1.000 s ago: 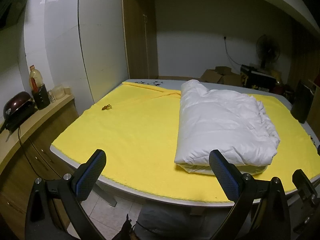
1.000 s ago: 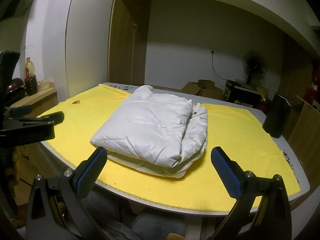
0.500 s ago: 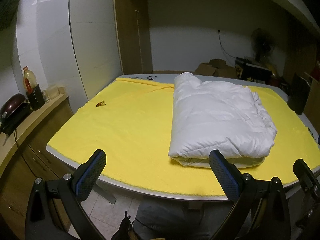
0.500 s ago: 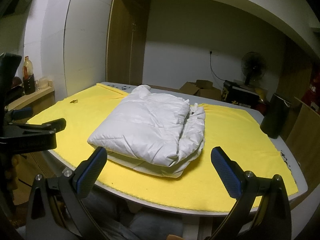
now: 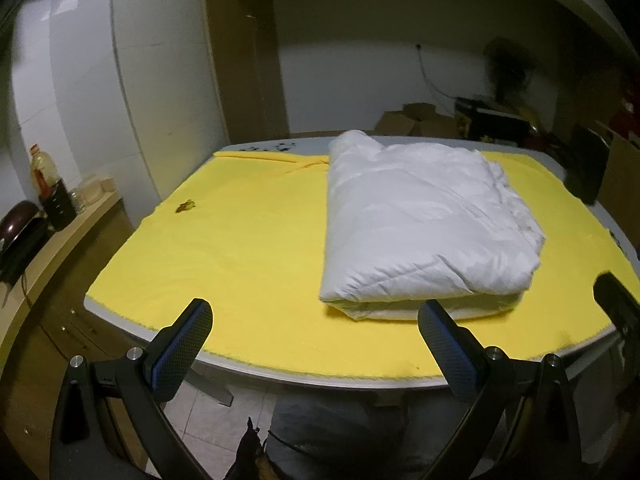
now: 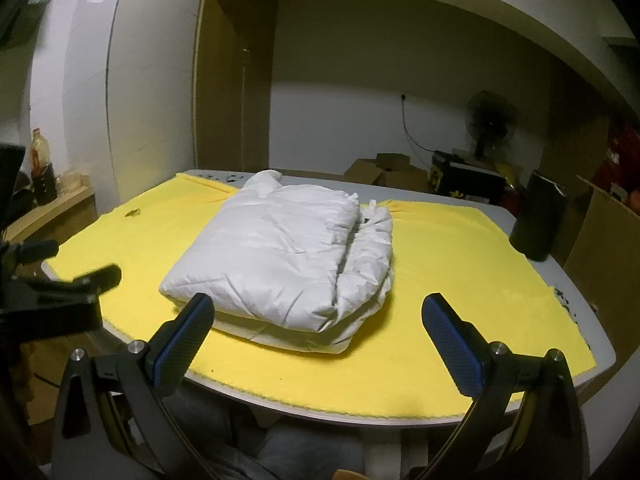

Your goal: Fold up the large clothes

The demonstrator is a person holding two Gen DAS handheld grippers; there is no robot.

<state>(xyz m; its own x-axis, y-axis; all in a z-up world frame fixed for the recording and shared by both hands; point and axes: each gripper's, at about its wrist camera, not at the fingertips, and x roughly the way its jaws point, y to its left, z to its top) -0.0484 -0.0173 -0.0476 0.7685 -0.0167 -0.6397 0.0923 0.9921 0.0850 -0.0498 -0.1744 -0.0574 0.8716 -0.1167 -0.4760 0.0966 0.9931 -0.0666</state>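
Both hand-held grippers, left (image 5: 314,344) and right (image 6: 316,342), hover spread wide and empty just off the near edge of the desk (image 6: 600,354). On its yellow cloth cover (image 5: 248,248) lies the folded white padded jacket (image 6: 280,252), untouched.

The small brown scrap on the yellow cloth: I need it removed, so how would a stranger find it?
Start at the yellow cloth covering the table. Left of the folded white padded jacket, near the cloth's far left edge, lies the small brown scrap, the only dark fleck there.
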